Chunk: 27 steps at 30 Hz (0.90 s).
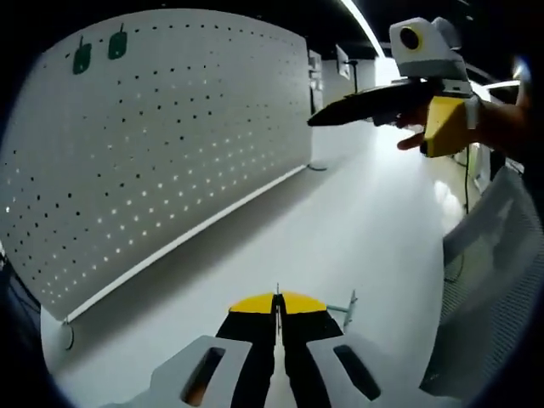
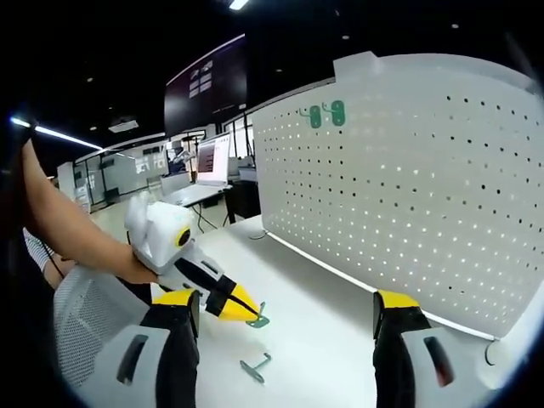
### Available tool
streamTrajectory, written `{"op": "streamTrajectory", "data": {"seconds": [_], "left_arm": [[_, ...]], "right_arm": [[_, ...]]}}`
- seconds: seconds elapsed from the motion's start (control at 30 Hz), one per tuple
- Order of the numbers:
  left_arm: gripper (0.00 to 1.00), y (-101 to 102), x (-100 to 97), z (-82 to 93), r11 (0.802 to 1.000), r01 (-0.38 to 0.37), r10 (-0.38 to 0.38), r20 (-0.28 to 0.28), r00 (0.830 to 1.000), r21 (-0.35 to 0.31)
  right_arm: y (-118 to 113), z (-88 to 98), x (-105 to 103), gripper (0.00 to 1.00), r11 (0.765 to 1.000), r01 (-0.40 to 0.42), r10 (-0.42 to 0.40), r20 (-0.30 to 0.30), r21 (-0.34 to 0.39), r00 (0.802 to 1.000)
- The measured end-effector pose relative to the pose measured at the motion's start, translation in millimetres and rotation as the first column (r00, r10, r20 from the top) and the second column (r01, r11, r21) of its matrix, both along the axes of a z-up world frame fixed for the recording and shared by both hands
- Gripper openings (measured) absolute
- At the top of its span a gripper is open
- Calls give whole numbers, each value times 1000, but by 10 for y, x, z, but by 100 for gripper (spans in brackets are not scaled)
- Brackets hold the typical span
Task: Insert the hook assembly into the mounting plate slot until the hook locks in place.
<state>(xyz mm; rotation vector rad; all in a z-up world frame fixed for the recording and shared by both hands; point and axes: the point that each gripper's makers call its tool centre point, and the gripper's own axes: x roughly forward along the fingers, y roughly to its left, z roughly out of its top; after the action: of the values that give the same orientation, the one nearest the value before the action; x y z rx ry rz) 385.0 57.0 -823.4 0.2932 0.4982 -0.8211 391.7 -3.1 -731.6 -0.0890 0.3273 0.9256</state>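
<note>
1. Left hand-held gripper (image 2: 240, 306): jaws pressed together on a green hook (image 2: 257, 320), held low just above the white bench (image 2: 314, 340); in its own view the yellow tips (image 1: 276, 303) meet, with the hook's metal prong poking out to the right
2. Right hand-held gripper (image 2: 289, 331): jaws spread wide, holding nothing; in the left gripper view it hangs in the air with a hand (image 1: 459, 123) on it
3. Second hook (image 2: 255, 367) lies loose on the bench, near the left gripper
4. White pegboard (image 2: 408, 178) stands upright at the back of the bench, two green plates (image 2: 325, 114) mounted near its top corner
</note>
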Motion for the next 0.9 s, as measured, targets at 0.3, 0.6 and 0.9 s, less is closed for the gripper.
{"op": "streamTrajectory", "data": {"seconds": [0.3,0.6,0.9], "left_arm": [[1,-147,-100,280,997,29,-26,51,998,-67],[1,-276,-239,540,987,88,-76,96,993,-135],[1,-400,-358,775,970,152,-126,143,982,-189]], "right_arm": [[-20,86,48,79,1000,7,-7,12,7,1000],[-73,167,32,64,1000,-13,13,-11,21,1000],[-60,192,-11,40,998,-29,34,-89,61,995]]}}
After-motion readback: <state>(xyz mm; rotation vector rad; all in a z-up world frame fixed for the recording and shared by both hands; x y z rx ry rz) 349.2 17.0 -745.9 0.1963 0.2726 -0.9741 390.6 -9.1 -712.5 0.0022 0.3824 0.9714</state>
